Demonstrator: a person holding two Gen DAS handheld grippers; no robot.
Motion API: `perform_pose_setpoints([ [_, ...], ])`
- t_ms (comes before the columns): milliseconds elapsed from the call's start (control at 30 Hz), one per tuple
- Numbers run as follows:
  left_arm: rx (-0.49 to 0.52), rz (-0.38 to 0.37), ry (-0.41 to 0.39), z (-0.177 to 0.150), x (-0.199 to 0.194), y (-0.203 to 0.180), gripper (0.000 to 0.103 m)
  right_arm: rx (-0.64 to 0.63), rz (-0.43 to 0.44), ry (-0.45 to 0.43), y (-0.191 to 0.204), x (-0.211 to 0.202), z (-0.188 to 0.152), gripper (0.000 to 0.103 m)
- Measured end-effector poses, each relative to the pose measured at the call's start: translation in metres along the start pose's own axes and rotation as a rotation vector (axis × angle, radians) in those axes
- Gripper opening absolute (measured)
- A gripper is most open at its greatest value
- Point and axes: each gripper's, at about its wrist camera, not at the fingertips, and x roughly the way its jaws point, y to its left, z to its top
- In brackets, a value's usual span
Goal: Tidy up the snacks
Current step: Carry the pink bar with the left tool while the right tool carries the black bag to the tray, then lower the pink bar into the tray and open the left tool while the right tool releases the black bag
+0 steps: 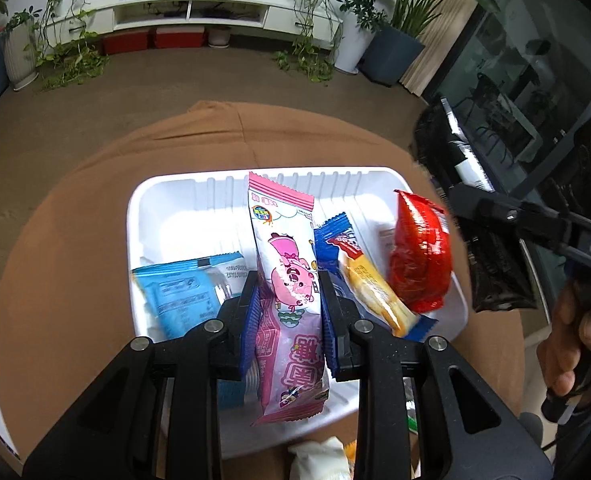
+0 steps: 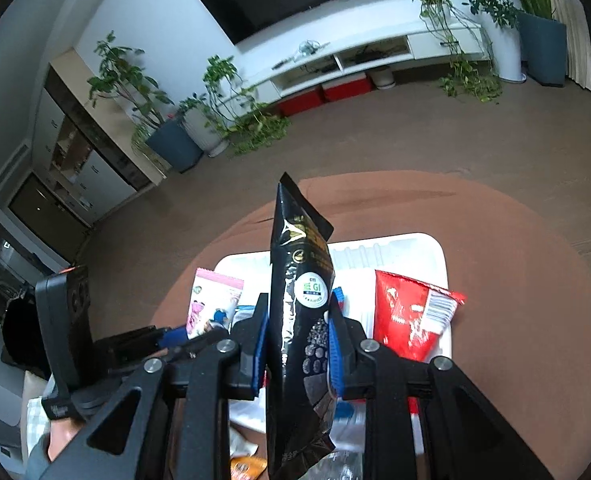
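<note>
Left wrist view: left claw point(image 1: 289, 300) clamps pink packet point(image 1: 285, 280) above white tray point(image 1: 175, 196). Right claw point(image 2: 297, 340) clamps black pouch point(image 2: 301, 320).

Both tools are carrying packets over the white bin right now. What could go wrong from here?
1. The left tool pinches the pink candy packet mid-length, both ends hanging free; it may snag the blue packet or the red bag already in the white bin.
2. The right tool holds the long black pouch beside the left one; they may collide.
3. The bin looks crowded, so packets may land on its rim.
</note>
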Motion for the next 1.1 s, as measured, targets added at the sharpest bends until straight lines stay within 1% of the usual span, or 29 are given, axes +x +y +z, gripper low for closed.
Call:
perform_pose_setpoints([
  [100,-0.002,-0.005,0.001,0.001,0.015,-0.001,0.025,0.008,-0.023,0.038,-0.004,0.023,-0.004,0.027],
  [267,0.004,0.006,0.009,0.0,0.032,-0.005,0.025,0.025,-0.066,0.07,-0.014,0.046,-0.009,0.027],
  [467,-0.001,0.02,0.024,-0.005,0.05,-0.004,0.026,0.012,-0.1,0.102,-0.018,0.06,-0.013,0.027],
  [700,0.021,0.04,0.028,-0.003,0.065,-0.019,0.026,0.002,-0.112,0.114,-0.019,0.068,-0.018,0.028],
  [800,0.024,0.045,0.031,-0.001,0.07,-0.023,0.031,-0.001,-0.113,0.117,-0.018,0.069,-0.018,0.029],
  [867,0.032,0.042,0.031,0.0,0.07,-0.025,0.04,-0.001,-0.113,0.116,-0.016,0.069,-0.017,0.029],
  [967,0.046,0.04,0.028,0.002,0.07,-0.029,0.05,-0.004,-0.112,0.116,-0.017,0.07,-0.017,0.03],
  [1033,0.051,0.04,0.025,0.002,0.069,-0.029,0.052,-0.003,-0.108,0.114,-0.014,0.07,-0.016,0.034],
  [1100,0.053,0.044,0.017,0.002,0.066,-0.028,0.055,-0.004,-0.105,0.111,-0.012,0.068,-0.015,0.043],
])
